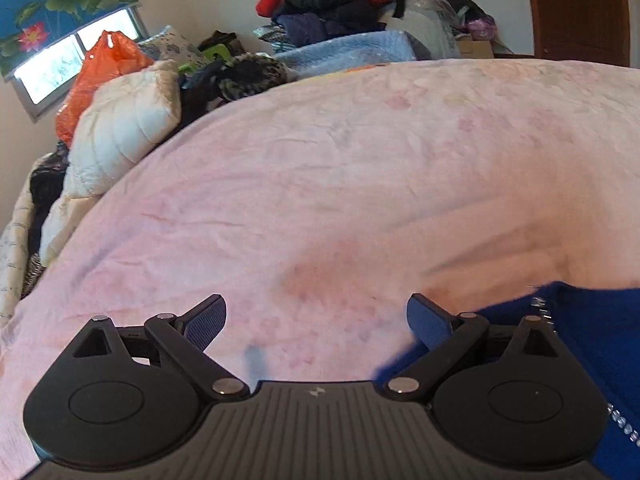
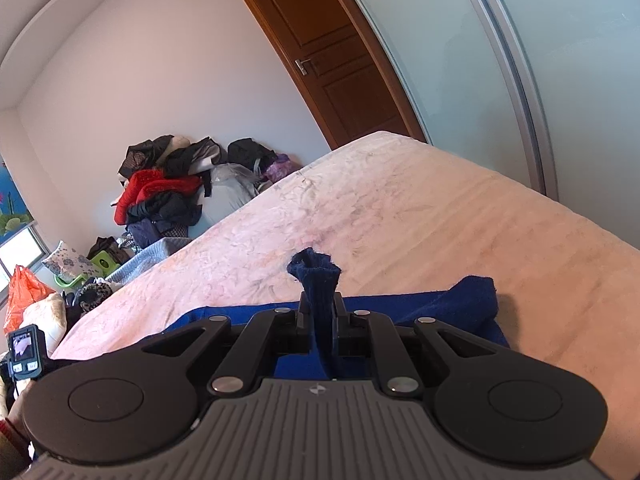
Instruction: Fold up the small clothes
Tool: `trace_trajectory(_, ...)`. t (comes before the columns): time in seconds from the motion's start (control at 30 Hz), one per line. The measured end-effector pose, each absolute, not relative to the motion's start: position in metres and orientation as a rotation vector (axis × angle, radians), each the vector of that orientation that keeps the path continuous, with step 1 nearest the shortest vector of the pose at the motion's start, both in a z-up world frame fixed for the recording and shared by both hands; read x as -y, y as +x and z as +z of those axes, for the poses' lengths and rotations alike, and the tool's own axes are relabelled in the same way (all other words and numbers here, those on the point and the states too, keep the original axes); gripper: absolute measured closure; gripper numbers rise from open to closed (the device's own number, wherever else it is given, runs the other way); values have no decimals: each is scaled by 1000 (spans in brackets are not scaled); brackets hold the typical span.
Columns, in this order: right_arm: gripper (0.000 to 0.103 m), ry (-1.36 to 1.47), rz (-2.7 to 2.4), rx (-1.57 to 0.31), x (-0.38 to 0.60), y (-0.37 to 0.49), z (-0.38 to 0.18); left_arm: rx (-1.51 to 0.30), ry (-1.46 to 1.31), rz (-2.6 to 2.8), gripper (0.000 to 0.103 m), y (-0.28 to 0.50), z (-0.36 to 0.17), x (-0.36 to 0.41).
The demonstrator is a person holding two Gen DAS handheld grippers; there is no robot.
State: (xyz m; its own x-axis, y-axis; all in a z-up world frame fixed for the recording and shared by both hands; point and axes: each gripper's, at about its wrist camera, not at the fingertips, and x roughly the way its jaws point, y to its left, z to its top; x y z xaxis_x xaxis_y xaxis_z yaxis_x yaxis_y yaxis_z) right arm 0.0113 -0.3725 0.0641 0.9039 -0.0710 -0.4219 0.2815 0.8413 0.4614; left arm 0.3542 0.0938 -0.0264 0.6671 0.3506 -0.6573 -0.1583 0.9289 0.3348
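Two fingers of your left gripper [image 1: 316, 322] stand spread wide, holding nothing, over wide bare pink bedspread [image 1: 340, 184]; the blue garment [image 1: 592, 344] lies at its right edge, and a white quilt [image 1: 120, 128] crowds the bed's left side. On your right, the right gripper [image 2: 323, 322] is clenched on a bunched fold of that fuzzy knit (the rest lies flat beneath), clothes pile [image 2: 168, 196] well beyond.
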Motion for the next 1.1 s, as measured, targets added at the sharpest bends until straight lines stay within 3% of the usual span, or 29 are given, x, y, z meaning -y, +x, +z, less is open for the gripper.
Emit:
trace_trajectory(0.3,88,537,-203,-390,371,21,66,-736,344,245,6,293,-1,-113)
trace_trajectory(0.53,88,530,-170,-410,358,31,67,-760,360,55,6,224,-12,-142)
trace_trajectory(0.73,88,526,-155,-417,346,34,71,-799,295,-32,7,211,-22,-174)
trace_trajectory(0.9,88,514,-147,-432,340,36,72,-834,78,-87,51,219,-19,-205)
trace_trajectory(0.97,88,515,-148,-434,340,35,72,-851,54,-82,80,222,-22,-208)
trace_trajectory(1.03,88,518,-149,-438,340,36,71,-859,42,-84,95,223,-24,-208)
trace_trajectory(1.1,88,516,-149,-441,339,37,71,-839,66,-77,99,224,-22,-202)
